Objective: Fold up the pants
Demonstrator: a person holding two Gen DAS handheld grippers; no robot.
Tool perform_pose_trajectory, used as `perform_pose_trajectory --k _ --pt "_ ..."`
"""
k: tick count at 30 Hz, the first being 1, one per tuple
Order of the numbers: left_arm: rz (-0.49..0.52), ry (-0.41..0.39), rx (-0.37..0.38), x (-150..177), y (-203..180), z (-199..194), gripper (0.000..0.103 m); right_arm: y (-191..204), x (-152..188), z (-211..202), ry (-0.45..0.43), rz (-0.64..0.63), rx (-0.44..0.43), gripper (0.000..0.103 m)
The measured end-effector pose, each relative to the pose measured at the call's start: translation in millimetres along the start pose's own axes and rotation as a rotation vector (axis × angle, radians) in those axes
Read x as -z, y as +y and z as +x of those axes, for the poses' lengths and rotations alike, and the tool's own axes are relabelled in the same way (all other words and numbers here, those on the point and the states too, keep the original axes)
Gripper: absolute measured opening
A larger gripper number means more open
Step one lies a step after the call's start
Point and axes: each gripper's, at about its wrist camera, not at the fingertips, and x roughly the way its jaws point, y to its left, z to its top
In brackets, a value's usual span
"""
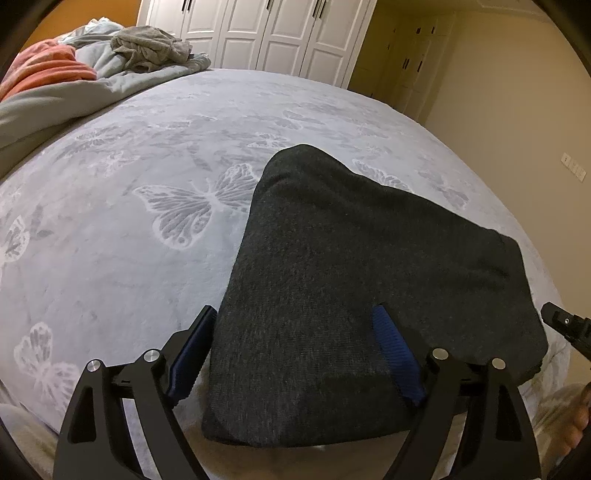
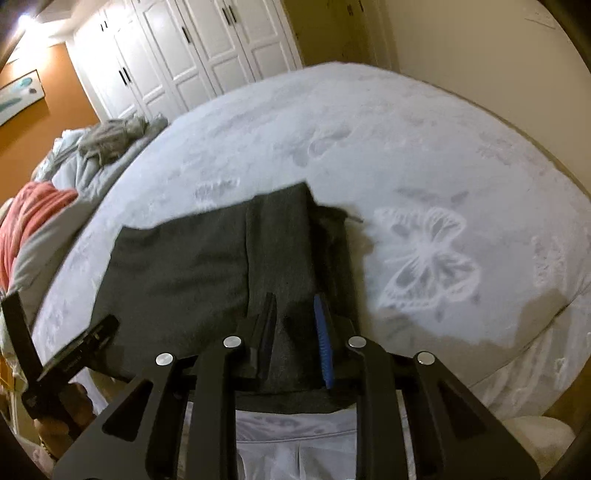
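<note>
Dark grey pants (image 1: 369, 266) lie folded into a thick block on the near part of a pale blanket with butterflies (image 1: 147, 236). My left gripper (image 1: 295, 312) is open wide at the block's near left corner. One blue-padded finger (image 1: 195, 347) stands just off the left edge and the other sits over the cloth. In the right wrist view the pants (image 2: 192, 258) spread to the left, and my right gripper (image 2: 294, 308) has its jaws narrow with a ridge of the near edge pinched between them. The left wrist view catches the right gripper's tip (image 1: 565, 326) at the block's right edge.
A heap of grey bedding (image 1: 147, 51) and an orange blanket (image 1: 48, 70) lies at the bed's far left. White wardrobe doors (image 1: 266, 33) stand behind the bed. A beige wall (image 1: 517, 110) runs along the right. The bed's near edge (image 2: 295, 435) is just below the grippers.
</note>
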Motion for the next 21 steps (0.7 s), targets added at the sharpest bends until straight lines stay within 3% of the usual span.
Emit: perform_pose_trajectory --k 1,2,4,6,8,9,12,13,15,16,19,21 --pt "-0.011 -0.003 0.015 -1 1 -2 0.083 -5 0 -2 0.007 0.023 -0.003 0.036" --pt "-0.043 -0.017 0.059 -4 6 -7 0.083 -8 1 -1 0.02 0.043 -0.007 0.063" --pt "-0.131 -0.043 0.138 -9 22 -17 0.086 -16 2 0 0.04 0.097 -0.017 0.087" --pt "-0.261 -0.042 0.197 -11 46 -20 0.086 -22 8 -1 0.048 0.138 -0.051 0.088" --pt "-0.349 0.031 0.185 -9 63 -7 0.086 -24 12 4 0.07 0.152 -0.078 0.093" --pt "-0.351 0.06 0.183 -8 66 1 0.086 -24 13 9 0.08 0.154 -0.08 0.093" --pt "-0.248 0.043 0.164 -10 46 0 0.087 -22 22 34 0.133 0.141 -0.062 0.096" --pt "-0.212 0.06 0.196 -9 39 3 0.084 -17 22 34 0.105 0.113 -0.043 0.095" --pt "-0.167 0.071 0.271 -9 29 5 0.033 -2 17 35 0.111 0.016 -0.062 0.051" --pt "-0.141 0.086 0.285 -10 24 6 0.028 1 14 35 0.124 0.013 -0.096 0.032" --pt "-0.143 0.046 0.333 -11 25 -23 0.015 10 -6 4 0.083 -0.012 -0.164 0.027" --pt "-0.147 0.04 0.349 -6 27 -42 0.014 8 -8 -13 0.072 0.004 -0.205 0.027"
